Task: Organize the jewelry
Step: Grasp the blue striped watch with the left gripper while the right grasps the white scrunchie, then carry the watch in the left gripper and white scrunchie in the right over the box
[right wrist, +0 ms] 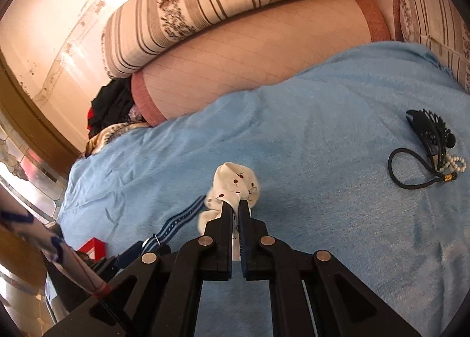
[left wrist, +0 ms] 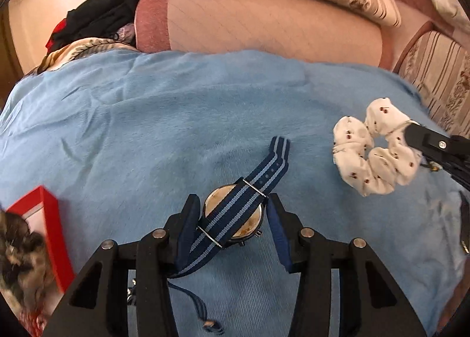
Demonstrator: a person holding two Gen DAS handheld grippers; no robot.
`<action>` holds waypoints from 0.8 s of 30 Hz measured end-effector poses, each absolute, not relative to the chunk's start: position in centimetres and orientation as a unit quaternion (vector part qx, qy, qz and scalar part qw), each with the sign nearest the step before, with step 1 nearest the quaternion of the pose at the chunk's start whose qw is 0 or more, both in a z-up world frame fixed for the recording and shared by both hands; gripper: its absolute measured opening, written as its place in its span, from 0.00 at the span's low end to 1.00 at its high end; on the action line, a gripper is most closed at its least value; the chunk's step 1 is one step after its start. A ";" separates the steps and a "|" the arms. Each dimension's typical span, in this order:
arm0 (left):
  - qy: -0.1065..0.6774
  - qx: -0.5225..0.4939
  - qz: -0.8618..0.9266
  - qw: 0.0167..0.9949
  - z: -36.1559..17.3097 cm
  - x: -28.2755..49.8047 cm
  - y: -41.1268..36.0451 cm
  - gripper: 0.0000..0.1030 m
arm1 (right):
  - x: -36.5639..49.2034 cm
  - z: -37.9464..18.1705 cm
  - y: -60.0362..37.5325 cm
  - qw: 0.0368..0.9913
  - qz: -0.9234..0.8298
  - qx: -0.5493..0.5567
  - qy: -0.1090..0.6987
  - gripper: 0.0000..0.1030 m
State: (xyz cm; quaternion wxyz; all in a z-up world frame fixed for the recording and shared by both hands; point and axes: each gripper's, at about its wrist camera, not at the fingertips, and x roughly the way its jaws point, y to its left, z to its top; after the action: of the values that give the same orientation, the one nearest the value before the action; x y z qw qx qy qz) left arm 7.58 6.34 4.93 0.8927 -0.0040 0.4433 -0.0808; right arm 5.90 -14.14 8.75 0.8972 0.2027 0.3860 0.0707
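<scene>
Right claw (right wrist: 235,204) pinching scrunchie (right wrist: 235,185); left claw (left wrist: 232,210) straddling watch (left wrist: 232,215).

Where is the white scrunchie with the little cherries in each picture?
Left wrist view: scrunchie at right, pinched by the right gripper.
Right wrist view: scrunchie at centre, clamped between the fingers.
Shared landmark: the striped watch strap on the blue blanket.

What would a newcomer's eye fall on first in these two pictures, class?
Most likely the white scrunchie with small red cherries, pinched in the shut right gripper above the blue blanket. Next, the watch with its blue striped strap, lying face down between the left gripper's fingers.
</scene>
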 end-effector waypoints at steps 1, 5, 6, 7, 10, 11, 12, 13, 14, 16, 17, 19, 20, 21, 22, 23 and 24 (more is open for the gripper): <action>0.437 -0.008 -0.081 0.896 5.4 6.9 6.6 0.44 | 5.4 9.1 -14.0 0.899 0.073 0.202 0.382 0.04; 0.412 -0.011 -0.077 0.908 7.2 4.0 7.4 0.44 | 2.6 10.2 -13.3 0.908 0.083 0.190 0.364 0.04; 0.408 -0.011 -0.076 0.910 7.6 3.3 7.6 0.44 | 2.0 10.3 -13.1 0.909 0.084 0.188 0.361 0.04; 0.404 -0.012 -0.076 0.912 7.9 2.4 7.8 0.44 | 1.3 10.4 -13.0 0.911 0.085 0.186 0.359 0.04; 0.393 -0.016 -0.072 0.917 8.6 0.0 8.5 0.44 | -1.5 10.4 -12.3 0.914 0.091 0.176 0.355 0.04; 0.388 -0.019 -0.072 0.918 8.9 -1.1 8.8 0.44 | -2.2 10.4 -12.2 0.915 0.092 0.171 0.354 0.04; 0.386 -0.022 -0.073 0.920 9.1 -1.6 9.1 0.44 | -3.1 10.4 -11.9 0.916 0.093 0.165 0.353 0.04; 0.382 -0.025 -0.072 0.921 9.4 -2.4 9.3 0.44 | -3.9 10.4 -11.7 0.917 0.093 0.162 0.352 0.04; 0.379 -0.026 -0.071 0.922 9.6 -3.0 9.5 0.44 | -5.0 10.4 -11.5 0.918 0.093 0.158 0.351 0.04; 0.372 -0.029 -0.074 0.925 10.1 -4.8 10.0 0.44 | -6.4 10.5 -11.1 0.919 0.096 0.152 0.350 0.04; 0.369 -0.030 -0.072 0.926 10.3 -5.6 10.3 0.44 | -7.5 10.6 -10.8 0.920 0.096 0.148 0.349 0.04; 0.367 -0.032 -0.073 0.927 10.5 -7.0 10.7 0.44 | -8.7 10.5 -10.5 0.920 0.097 0.144 0.351 0.04; 0.365 -0.035 -0.073 0.928 10.7 -7.9 11.1 0.45 | -9.5 10.6 -10.2 0.920 0.099 0.141 0.353 0.04; 0.364 -0.036 -0.072 0.928 10.7 -8.4 11.4 0.45 | -9.9 10.6 -10.0 0.919 0.100 0.139 0.354 0.04; 0.363 -0.037 -0.071 0.929 10.8 -9.2 11.7 0.45 | -10.3 10.6 -9.8 0.919 0.101 0.137 0.356 0.04; 0.362 -0.038 -0.069 0.929 10.8 -9.8 12.1 0.45 | -10.8 10.6 -9.4 0.919 0.104 0.132 0.357 0.04; 0.361 -0.041 -0.068 0.929 10.9 -10.2 12.5 0.45 | -11.1 10.7 -9.0 0.919 0.105 0.127 0.358 0.04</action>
State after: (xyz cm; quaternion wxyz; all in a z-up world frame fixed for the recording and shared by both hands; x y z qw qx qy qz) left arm -10.23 12.47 10.87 0.9290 -0.0406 0.3615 -0.0677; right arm -11.13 -9.00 10.67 0.9191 0.1267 0.3581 0.1049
